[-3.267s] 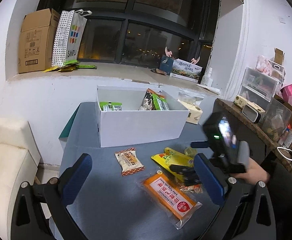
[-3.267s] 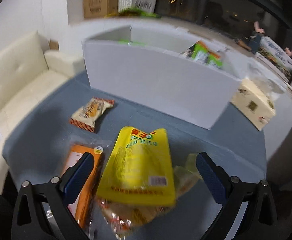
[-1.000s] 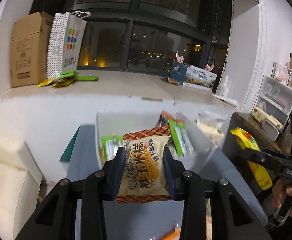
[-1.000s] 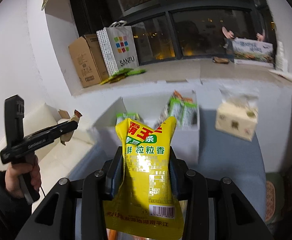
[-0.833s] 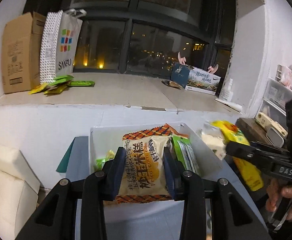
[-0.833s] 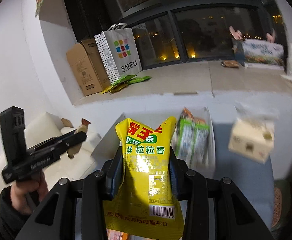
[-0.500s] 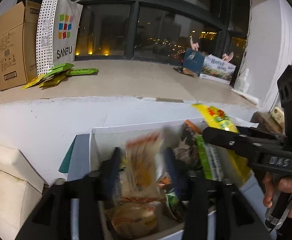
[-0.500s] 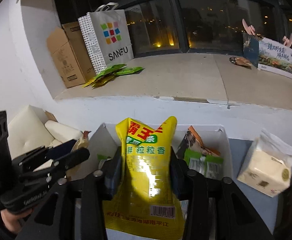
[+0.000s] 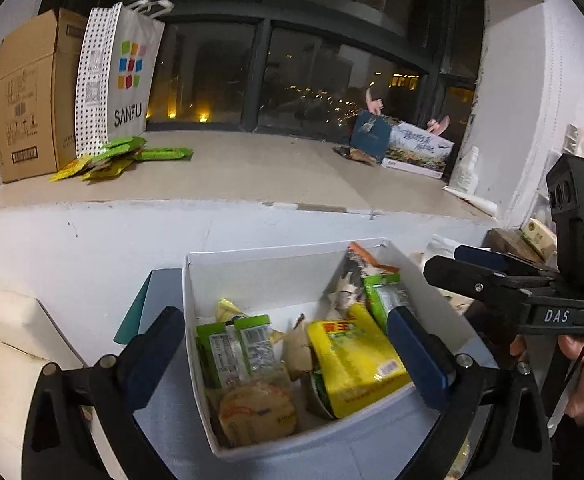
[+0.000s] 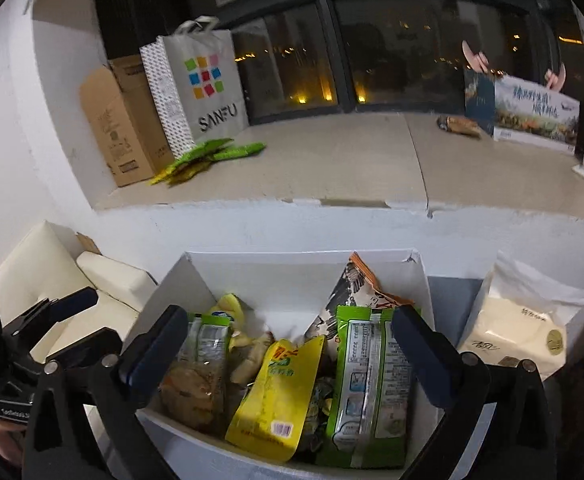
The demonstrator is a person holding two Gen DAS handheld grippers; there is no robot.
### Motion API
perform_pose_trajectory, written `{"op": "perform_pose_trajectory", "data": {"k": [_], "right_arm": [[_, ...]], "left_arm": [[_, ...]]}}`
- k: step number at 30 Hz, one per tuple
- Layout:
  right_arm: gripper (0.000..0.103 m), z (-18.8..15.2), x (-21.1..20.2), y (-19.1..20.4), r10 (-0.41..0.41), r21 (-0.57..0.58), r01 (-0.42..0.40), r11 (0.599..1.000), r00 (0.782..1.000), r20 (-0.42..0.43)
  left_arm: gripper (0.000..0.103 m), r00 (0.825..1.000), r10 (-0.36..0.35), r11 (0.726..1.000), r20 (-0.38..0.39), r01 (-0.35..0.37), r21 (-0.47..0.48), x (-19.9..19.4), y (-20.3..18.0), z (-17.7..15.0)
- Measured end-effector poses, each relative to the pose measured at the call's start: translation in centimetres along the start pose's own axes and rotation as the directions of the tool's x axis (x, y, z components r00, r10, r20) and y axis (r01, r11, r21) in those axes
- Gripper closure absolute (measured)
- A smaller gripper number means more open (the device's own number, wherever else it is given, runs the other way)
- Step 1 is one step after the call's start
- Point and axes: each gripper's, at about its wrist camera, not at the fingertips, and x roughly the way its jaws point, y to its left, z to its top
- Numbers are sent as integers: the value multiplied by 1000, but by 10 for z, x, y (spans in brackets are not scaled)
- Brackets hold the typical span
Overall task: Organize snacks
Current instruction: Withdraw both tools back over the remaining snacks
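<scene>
While both the left gripper (image 9: pixel 284 354) and right gripper (image 10: pixel 286 354) are opening, empty, over the white box (image 9: pixel 252 268); grey table (image 9: pixel 164 428) sits near a dark-windowed ledge (image 9: pixel 252 172).

We see a white box (image 9: pixel 260 272) of smooth, matt card. Inside it, the yellow packet (image 10: pixel 280 392) is glossy plastic film that catches the light, as are the green packets (image 10: pixel 368 376). The surface (image 9: pixel 164 420) under the box looks like matt blue-grey cloth. The window ledge (image 10: pixel 332 160) is rough, dull stone, bearing a plain brown cardboard carton (image 9: pixel 28 92) and a smooth paper bag (image 10: pixel 196 84).
</scene>
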Motion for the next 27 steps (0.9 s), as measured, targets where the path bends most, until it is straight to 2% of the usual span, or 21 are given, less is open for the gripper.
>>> {"op": "perform_pose_trajectory", "data": {"k": [6,9,12,16,22,27], "right_arm": [[0,-7,-52,23,4,-126,3,992,998,56],[0,-16,-87,34,39,-205,-22,979,996,79],[0,-38,-122,45,40,-307,-11,952,995,88],[0,-74,-158,49,23,-390,12,921,996,84],[0,-131,-203,34,10,-322,23,946,995,99],[0,-184,-216,10,21,-179,-7,984,997,74]], "left_arm": [[0,998,-42,999,56,41,4,-47,-15,-11],[0,995,-58,998,87,57,15,-76,-23,-21],[0,992,-86,996,89,84,25,-101,-30,-35],[0,991,-77,996,108,73,40,-133,-42,-59],[0,990,-98,995,97,95,31,-158,-56,-99],[0,995,-95,995,42,93,37,-157,-66,-134]]}}
